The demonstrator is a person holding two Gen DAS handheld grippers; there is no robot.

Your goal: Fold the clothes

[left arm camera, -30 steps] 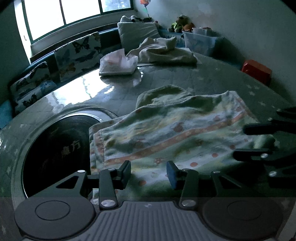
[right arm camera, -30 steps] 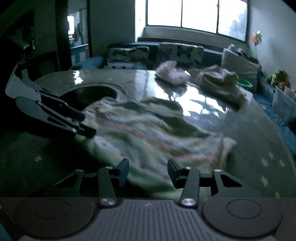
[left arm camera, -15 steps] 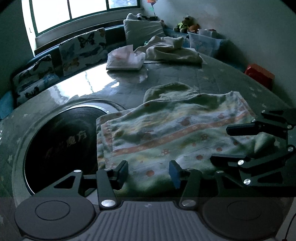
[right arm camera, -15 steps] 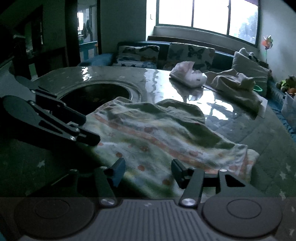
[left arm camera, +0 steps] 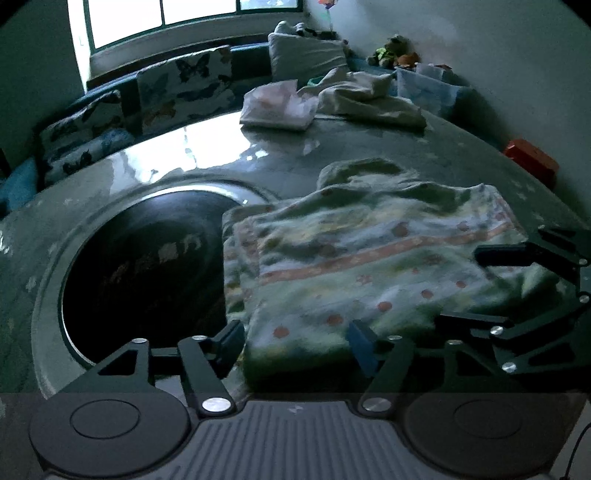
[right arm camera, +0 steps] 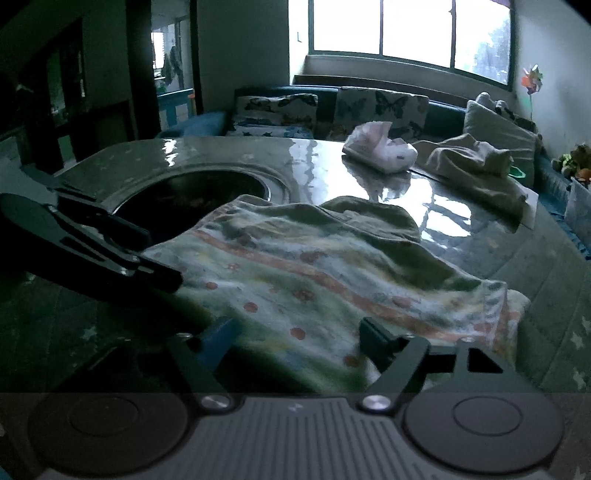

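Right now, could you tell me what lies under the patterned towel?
The patterned towel lies on the glossy table, its left edge overhanging the dark round recess. Whatever may sit beneath the cloth itself is covered.

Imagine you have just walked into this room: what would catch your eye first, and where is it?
First, the patterned towel, dotted and striped in orange, lying rumpled on the glossy table with both grippers' fingers spread at its near edge. Next, the round dark well sunk in the table beside it, left of the towel in the left view. Farther back, a cream cloth lies in a heap below the bright window.
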